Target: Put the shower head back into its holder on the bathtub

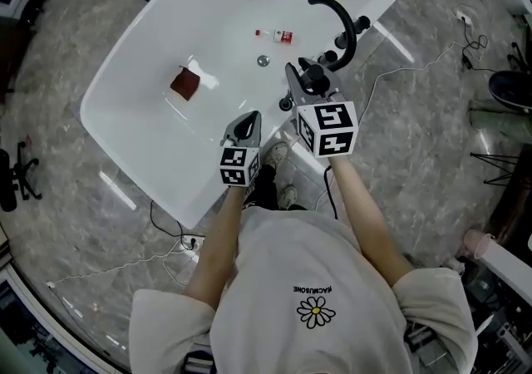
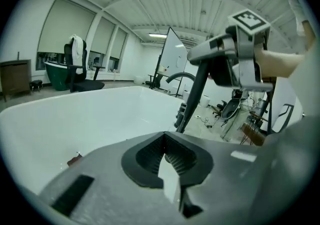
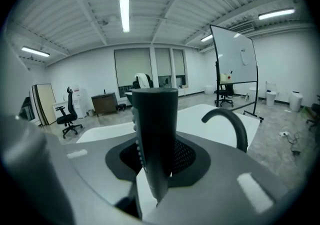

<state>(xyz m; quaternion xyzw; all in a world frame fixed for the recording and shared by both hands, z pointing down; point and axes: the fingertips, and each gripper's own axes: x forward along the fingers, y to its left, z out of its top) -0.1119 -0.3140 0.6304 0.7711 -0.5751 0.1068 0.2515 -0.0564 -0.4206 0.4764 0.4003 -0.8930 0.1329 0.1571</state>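
— The floor in this room is grey stone with veins, and the white bathtub stands free on it. Where is the shower head?
— The shower head is in the right gripper. The jaws clamp its dark handle, which stands almost upright. It is at the tub's near rim, close to the black curved faucet.
— And the other gripper?
— The left gripper is closed with nothing inside, just beside the right one, over the same rim.
— Is anything in the tub?
— A drain, a small red-and-white bottle near it, and a dark red square thing well apart.
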